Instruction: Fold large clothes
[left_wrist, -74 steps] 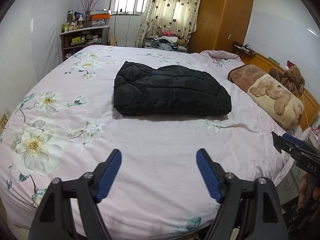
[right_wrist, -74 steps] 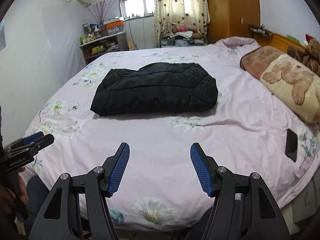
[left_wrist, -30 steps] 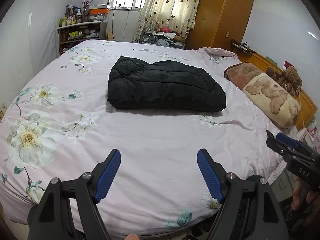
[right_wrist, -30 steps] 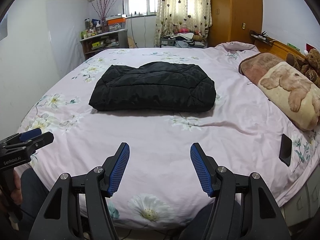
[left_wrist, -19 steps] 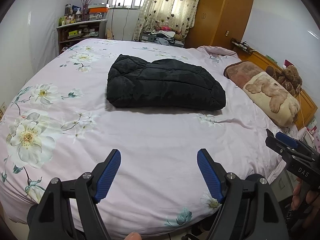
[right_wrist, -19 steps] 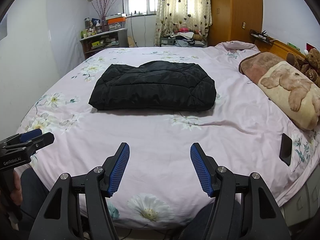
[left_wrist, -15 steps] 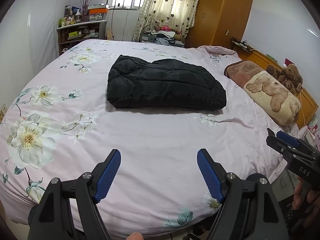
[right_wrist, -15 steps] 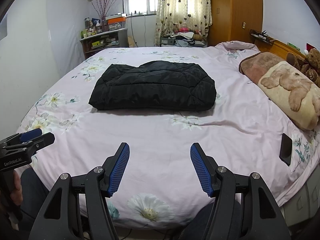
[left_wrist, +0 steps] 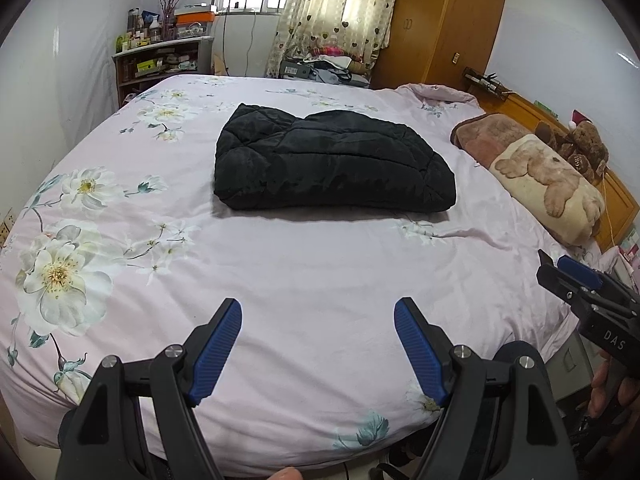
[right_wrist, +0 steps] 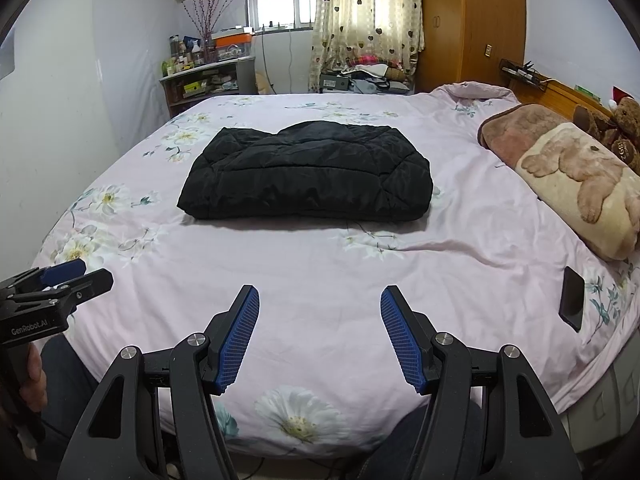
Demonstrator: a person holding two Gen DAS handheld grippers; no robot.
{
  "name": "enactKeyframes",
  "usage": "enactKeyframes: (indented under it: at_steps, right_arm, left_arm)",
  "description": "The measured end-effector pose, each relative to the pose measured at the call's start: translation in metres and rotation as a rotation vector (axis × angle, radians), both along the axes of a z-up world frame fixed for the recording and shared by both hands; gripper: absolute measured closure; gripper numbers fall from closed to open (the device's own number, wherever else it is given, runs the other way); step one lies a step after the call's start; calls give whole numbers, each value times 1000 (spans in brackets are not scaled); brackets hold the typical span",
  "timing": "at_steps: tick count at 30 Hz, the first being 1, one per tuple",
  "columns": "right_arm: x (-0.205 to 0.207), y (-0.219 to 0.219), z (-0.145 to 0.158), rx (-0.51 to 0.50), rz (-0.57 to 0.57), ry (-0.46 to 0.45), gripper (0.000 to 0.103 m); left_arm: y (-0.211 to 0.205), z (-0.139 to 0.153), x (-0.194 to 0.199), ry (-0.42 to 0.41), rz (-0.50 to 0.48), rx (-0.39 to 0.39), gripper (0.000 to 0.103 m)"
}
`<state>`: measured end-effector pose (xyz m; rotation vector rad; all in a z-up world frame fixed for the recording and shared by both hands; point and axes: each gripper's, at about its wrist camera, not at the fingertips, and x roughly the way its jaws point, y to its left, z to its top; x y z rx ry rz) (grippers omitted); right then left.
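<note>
On the middle of the floral bedspread [left_wrist: 304, 264] lies the black quilted jacket [left_wrist: 332, 164], a compact padded bundle, well apart from both tools and from the rolled bear blanket [left_wrist: 536, 172] at the headboard side. Your left gripper [left_wrist: 318, 334] and right gripper [right_wrist: 320, 320] hover low at the near edge of the bed, jaws spread wide and empty. Judged from this layout, the fold looks finished, so you hold back rather than reach.

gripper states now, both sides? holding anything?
Left gripper: open, holding nothing, above the near edge of the bed.
Right gripper: open, holding nothing, well short of the folded black jacket.
</note>
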<state>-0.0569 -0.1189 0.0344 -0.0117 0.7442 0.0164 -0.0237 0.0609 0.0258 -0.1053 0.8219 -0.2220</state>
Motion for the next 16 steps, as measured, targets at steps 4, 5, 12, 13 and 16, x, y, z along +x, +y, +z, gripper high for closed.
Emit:
enactKeyframes:
  at_steps: [4, 5, 12, 13, 16]
  right_arm:
    - [0, 0, 0, -1, 1, 1, 39]
    - [0, -1, 0, -1, 2, 1, 39]
    - [0, -1, 0, -2, 3, 1, 39]
    - [0, -2, 0, -2, 3, 1, 39]
    - [0, -2, 0, -3, 4, 1, 39]
  left_arm:
    - [0, -2, 1, 6, -8, -5, 23]
    - [-1, -2, 1, 5, -6, -1, 23]
    - [-3, -3, -1, -13, -3, 10, 23]
    - [-3, -4, 0, -12, 0, 16, 23]
    - [-3, -6, 1, -6, -5, 11, 23]
